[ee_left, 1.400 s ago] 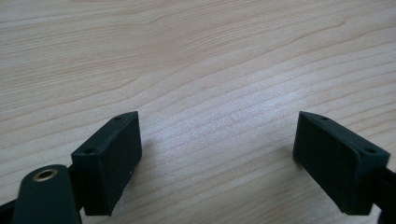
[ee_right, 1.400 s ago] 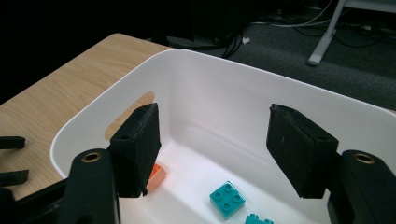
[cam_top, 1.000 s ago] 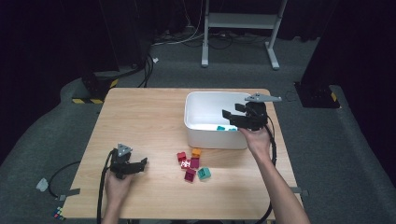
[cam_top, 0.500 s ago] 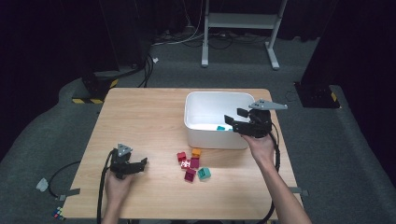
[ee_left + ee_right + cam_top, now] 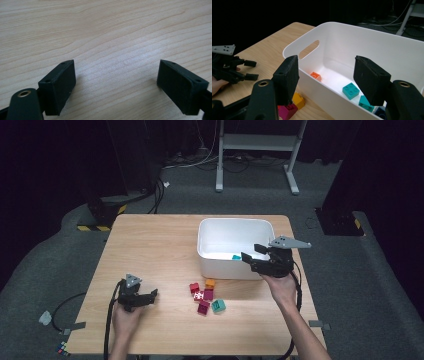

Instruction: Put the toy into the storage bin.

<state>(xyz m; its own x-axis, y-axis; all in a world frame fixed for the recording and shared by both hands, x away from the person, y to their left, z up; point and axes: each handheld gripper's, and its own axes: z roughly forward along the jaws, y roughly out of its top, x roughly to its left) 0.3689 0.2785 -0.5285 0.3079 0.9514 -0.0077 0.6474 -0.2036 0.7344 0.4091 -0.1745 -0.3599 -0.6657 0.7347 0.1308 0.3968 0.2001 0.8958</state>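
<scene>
White bin [image 5: 235, 227] at centre-right of high view; right gripper view shows orange brick [image 5: 315, 75] and teal bricks [image 5: 351, 90] already inside. Loose brick cluster [image 5: 205, 296] on table [image 5: 150, 245] just below bin: red, orange, magenta, teal pieces not yet moved. Judged partly done, about half left. Right gripper [image 5: 257, 260] at bin's lower right rim, jaws wide, empty. Left gripper [image 5: 145, 296] at lower left, resting on wood, jaws wide apart, nothing between.
</scene>
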